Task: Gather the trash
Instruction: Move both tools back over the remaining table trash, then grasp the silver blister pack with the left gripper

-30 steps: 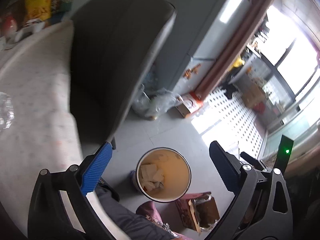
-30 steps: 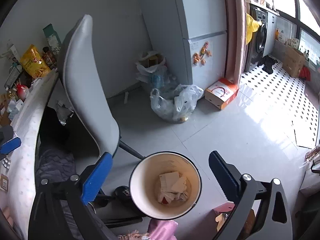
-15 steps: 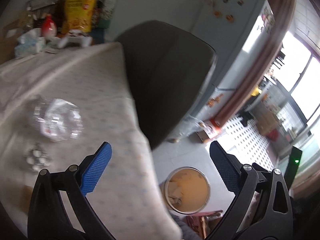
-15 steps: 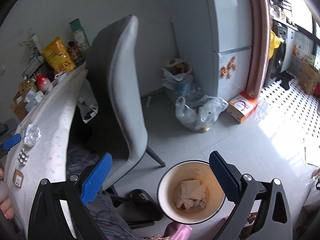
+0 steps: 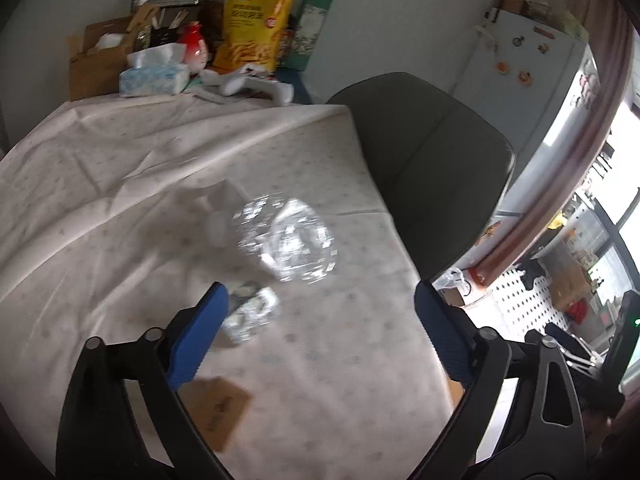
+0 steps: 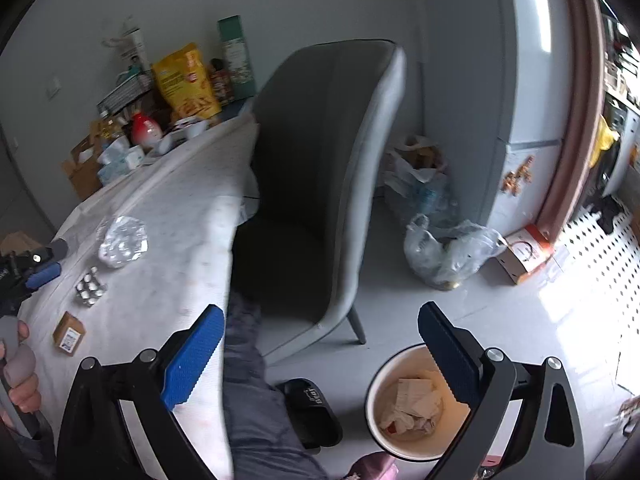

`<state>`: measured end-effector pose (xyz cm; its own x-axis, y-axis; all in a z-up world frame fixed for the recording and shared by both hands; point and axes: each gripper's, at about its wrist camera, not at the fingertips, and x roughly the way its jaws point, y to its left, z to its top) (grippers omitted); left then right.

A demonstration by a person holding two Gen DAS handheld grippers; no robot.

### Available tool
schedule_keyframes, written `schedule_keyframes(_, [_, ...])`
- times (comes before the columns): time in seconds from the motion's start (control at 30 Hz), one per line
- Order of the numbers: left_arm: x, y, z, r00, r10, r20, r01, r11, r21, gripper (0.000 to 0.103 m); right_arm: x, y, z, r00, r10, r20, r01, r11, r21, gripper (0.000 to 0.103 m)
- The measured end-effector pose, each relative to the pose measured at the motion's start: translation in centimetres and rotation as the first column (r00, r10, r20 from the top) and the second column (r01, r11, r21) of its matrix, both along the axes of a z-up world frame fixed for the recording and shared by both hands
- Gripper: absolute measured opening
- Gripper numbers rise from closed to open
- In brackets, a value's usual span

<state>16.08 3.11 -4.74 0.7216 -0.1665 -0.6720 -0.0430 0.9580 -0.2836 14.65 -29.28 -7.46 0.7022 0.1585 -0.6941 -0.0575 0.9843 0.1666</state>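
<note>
A crushed clear plastic bottle [image 5: 288,244] lies on the white tablecloth [image 5: 120,184], with a silver pill blister pack [image 5: 250,312] and a small brown card box [image 5: 218,412] nearer me. My left gripper [image 5: 320,328] is open and empty, hovering above the blister pack and just short of the bottle. In the right wrist view the bottle [image 6: 122,240], the blister pack [image 6: 91,291] and the box [image 6: 69,334] show at the left. My right gripper [image 6: 320,354] is open and empty above the floor, beside the round trash bin [image 6: 412,404] that holds crumpled paper.
A grey chair [image 6: 320,184] stands between the table and the bin. Tissue box [image 5: 154,76], yellow snack bag [image 5: 252,28] and other clutter fill the table's far end. Plastic bags [image 6: 444,248], a carton [image 6: 524,254] and a black slipper [image 6: 310,412] lie on the floor.
My left gripper swung from over the bin up and across to the table, now over the blister pack and bottle. My right gripper drifted away from the bin; both stayed open.
</note>
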Motion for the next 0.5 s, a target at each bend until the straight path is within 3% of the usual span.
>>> schedule_keyframes(0.33, [0.0,3.4,-2.7,0.998,0.019,-0.067,-0.019,1.000,-0.004,0.065,0.6,6.3,1.4,0.994,0.106,0.018,-0.106,0.994,-0.016,0.095])
schedule_keyframes(0.5, [0.7,3.6,-3.6,0.996,0.015,-0.091,-0.015,1.000,0.000,0.062,0.9,8.4,1.6,0.989,0.145,0.022,-0.144,0.989,-0.013,0.095])
